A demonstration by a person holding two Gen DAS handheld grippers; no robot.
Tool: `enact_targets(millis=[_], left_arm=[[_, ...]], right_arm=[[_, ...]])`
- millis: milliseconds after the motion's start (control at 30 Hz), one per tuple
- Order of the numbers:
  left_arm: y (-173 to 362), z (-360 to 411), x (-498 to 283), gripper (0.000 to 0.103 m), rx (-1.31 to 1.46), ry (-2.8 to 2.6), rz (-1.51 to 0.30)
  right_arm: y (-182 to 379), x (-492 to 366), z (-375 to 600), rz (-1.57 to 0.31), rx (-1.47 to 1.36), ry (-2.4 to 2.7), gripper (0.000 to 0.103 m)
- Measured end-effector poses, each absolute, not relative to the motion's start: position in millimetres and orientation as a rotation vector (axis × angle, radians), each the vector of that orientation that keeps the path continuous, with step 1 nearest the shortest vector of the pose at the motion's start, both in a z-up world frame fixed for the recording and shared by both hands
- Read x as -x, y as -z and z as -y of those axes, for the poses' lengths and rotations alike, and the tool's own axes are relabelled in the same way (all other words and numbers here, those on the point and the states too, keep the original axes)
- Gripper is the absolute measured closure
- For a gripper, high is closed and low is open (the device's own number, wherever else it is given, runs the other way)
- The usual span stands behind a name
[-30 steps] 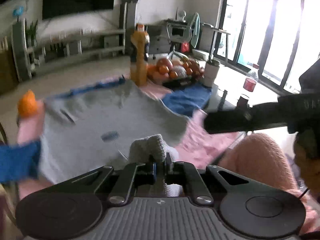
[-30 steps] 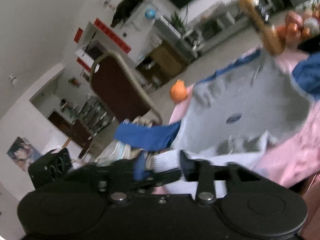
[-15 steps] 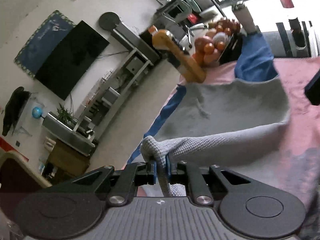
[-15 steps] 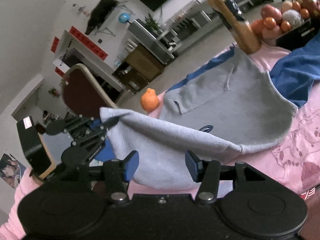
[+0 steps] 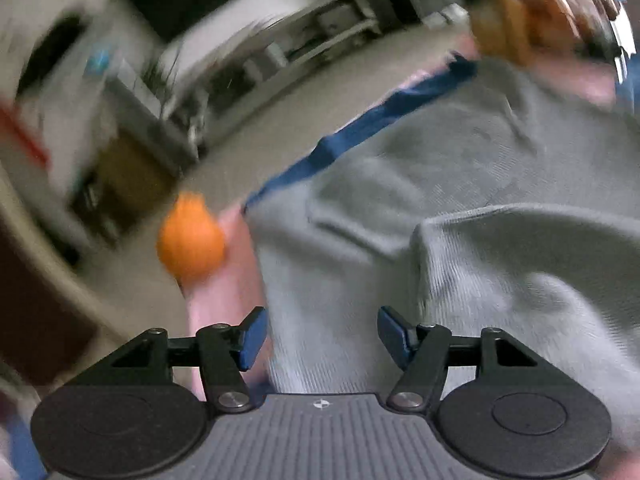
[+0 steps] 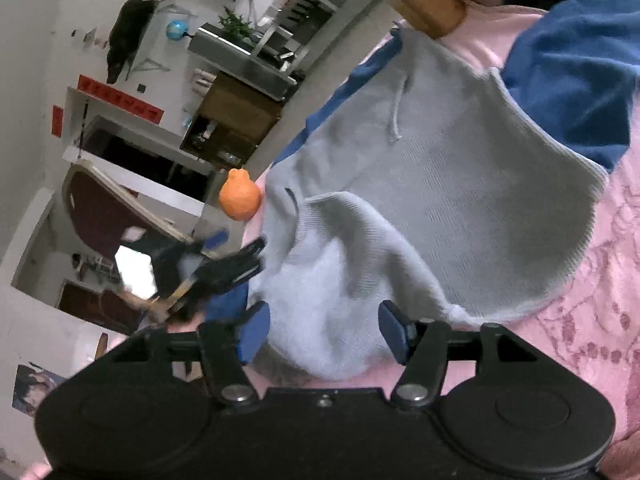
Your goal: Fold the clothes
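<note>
1. While the orange fruit [image 6: 239,196] sits at the left edge of the pink tablecloth [image 6: 592,304], the grey sweatshirt [image 6: 460,184] lies beside it with its near hem laid over the body: one fold looks done, sleeves and further folds remain.
2. Left gripper [image 5: 320,336]: jaws opening, pads clear of the cloth below, which they pinched half a second ago.
3. Right gripper [image 6: 322,334]: jaws opening over the folded edge, nothing clamped; earlier the hem hung lifted between both tools.
</note>
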State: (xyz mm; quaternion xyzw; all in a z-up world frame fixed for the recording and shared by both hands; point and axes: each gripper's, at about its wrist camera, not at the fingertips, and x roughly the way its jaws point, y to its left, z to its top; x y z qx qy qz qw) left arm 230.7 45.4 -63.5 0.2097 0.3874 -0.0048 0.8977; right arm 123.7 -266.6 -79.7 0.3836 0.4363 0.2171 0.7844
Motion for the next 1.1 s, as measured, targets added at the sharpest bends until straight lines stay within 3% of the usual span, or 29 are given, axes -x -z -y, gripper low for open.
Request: enact_targets(millis=[100, 300, 533, 767, 933, 1033, 1100], left_arm=[[47.0, -78.1, -194.4, 0.028, -0.128, 0.036, -0.855], [51.0, -94.4, -143.3, 0.019, 0.392, 0.092, -0.829], [85.2, -77.4, -188.9, 0.023, 0.524, 0.013, -0.938], [95.0, -53.1, -212.1, 0.052, 0.416, 0.021, -0.954], [89.5, -35.9, -202.0, 0.061, 0.289, 0.042, -0.925], [89.6, -25.2, -194.4, 0.080, 0.222, 0.070, -0.919], [89.5, -17.6, -188.9, 0.086, 0.174, 0.089, -0.913]], right_arm=[[79.6, -126.4, 265.1, -0.950, -0.842, -0.474, 0.042], [61.7, -144.4, 250.1, -0.966, -0.867, -0.510, 0.040], [48.5, -205.7, 225.3, -0.919, -0.829, -0.517, 0.033], [79.3, -247.4, 192.1, -0.989, -0.727, -0.471, 0.037], [71.4, -280.8, 144.7, -1.042, -0.570, -0.431, 0.062], [73.3, -311.6, 101.1, -1.145, -0.458, -0.384, 0.063], [78.3, -328.0, 76.3, -1.205, -0.389, -0.357, 0.063]])
